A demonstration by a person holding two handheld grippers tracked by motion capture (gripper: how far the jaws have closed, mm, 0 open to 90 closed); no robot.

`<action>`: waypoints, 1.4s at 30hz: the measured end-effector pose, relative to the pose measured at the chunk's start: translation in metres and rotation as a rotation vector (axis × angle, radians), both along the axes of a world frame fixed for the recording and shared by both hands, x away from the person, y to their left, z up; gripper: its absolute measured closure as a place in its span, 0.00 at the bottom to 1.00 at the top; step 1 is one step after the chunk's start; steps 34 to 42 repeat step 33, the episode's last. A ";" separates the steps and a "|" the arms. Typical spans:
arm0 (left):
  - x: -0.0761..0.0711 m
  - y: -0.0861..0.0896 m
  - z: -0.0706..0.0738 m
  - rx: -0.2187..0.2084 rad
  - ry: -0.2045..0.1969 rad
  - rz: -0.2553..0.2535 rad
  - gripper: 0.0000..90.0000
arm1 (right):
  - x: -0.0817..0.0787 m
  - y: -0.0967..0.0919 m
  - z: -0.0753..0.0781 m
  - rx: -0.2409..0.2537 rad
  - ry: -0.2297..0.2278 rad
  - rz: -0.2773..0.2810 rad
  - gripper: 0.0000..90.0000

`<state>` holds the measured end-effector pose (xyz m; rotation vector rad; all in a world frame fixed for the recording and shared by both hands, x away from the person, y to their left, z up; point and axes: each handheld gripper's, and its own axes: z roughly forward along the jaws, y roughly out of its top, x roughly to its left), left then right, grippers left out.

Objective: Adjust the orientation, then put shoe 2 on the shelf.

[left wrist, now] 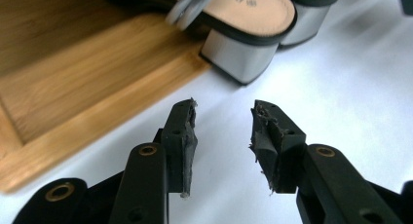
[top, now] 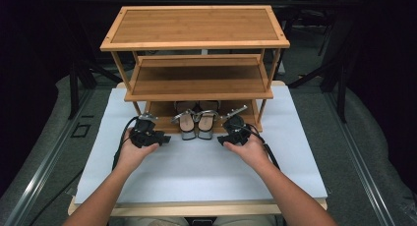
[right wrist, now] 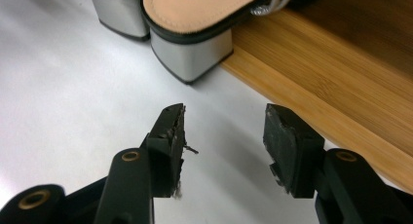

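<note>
two grippers flank a pair of sandals at the shelf's foot

the sandals [top: 196, 123] sit heels-out on the bamboo shelf's [top: 194, 27] lowest board, over the white table [top: 196, 167]; left gripper [top: 160, 136] and right gripper [top: 223, 139] hover just beside them, jaws slightly parted, holding nothing.

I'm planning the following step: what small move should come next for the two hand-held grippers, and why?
Probably ease both forward to the sandals' heels: the left hand-held gripper and right hand-held gripper stand open and empty, short of the block heels overhanging the rack's bottom shelf.
</note>
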<state>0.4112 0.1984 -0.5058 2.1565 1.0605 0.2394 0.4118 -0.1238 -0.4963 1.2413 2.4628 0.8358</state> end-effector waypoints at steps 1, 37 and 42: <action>-0.002 0.002 0.000 -0.001 -0.004 0.004 0.67 | -0.002 -0.003 0.001 0.007 -0.006 -0.001 0.55; -0.075 0.070 -0.032 -0.046 0.011 0.112 0.55 | -0.095 -0.087 -0.037 0.145 -0.107 -0.208 0.50; -0.075 0.070 -0.032 -0.046 0.011 0.112 0.55 | -0.095 -0.087 -0.037 0.145 -0.107 -0.208 0.50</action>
